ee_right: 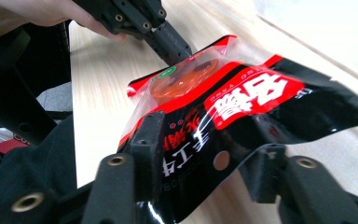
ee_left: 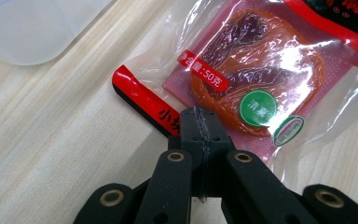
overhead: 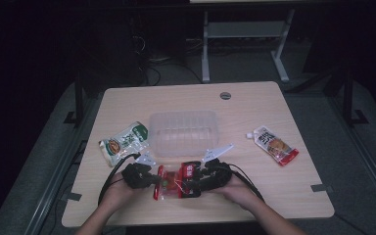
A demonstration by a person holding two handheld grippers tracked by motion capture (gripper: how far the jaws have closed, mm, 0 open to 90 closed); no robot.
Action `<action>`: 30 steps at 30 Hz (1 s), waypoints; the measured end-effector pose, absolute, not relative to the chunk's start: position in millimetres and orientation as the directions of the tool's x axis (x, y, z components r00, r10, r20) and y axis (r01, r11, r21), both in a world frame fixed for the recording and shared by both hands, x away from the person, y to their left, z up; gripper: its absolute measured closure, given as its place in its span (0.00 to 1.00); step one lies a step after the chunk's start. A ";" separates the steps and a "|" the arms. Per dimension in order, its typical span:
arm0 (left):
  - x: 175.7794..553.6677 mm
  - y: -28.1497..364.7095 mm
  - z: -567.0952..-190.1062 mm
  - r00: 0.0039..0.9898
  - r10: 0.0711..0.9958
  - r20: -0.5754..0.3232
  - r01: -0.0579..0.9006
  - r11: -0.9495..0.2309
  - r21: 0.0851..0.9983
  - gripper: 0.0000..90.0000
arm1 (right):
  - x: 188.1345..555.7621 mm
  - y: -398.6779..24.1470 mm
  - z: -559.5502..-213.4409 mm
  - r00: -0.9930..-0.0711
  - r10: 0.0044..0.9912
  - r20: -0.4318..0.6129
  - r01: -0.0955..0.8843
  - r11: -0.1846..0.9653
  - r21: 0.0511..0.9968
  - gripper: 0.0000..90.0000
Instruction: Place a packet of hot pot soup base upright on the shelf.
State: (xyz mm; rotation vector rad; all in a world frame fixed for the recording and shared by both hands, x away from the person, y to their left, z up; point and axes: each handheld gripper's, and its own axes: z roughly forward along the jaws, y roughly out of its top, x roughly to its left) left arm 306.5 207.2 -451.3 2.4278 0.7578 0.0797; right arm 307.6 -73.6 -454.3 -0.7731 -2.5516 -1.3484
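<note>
Right now, low in the high view's centre, both grippers meet on the red packet [overhead: 176,181]. Left gripper [ee_left: 199,122] has its jaws pressed together, pinching the packet's red end seam. Right gripper [ee_right: 205,154] straddles the black end, jaws half spread with the bag bowed between them; whether they press it I cannot tell. Beyond sits the clear tub [overhead: 183,132], then a green pouch [overhead: 125,142] centre-left and a white pouch [overhead: 273,145] right.

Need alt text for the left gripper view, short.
The left gripper, jaws shut, pinches the edge of a clear red-and-black snack packet lying on a pale wooden table. A translucent plastic container shows at the top left corner.
</note>
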 end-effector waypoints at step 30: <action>305.7 207.0 -448.4 0.839 0.526 -0.140 0.502 -0.648 0.573 1.00 | 323.8 -67.7 -447.7 -0.901 0.293 0.320 0.431 0.515 0.741 1.00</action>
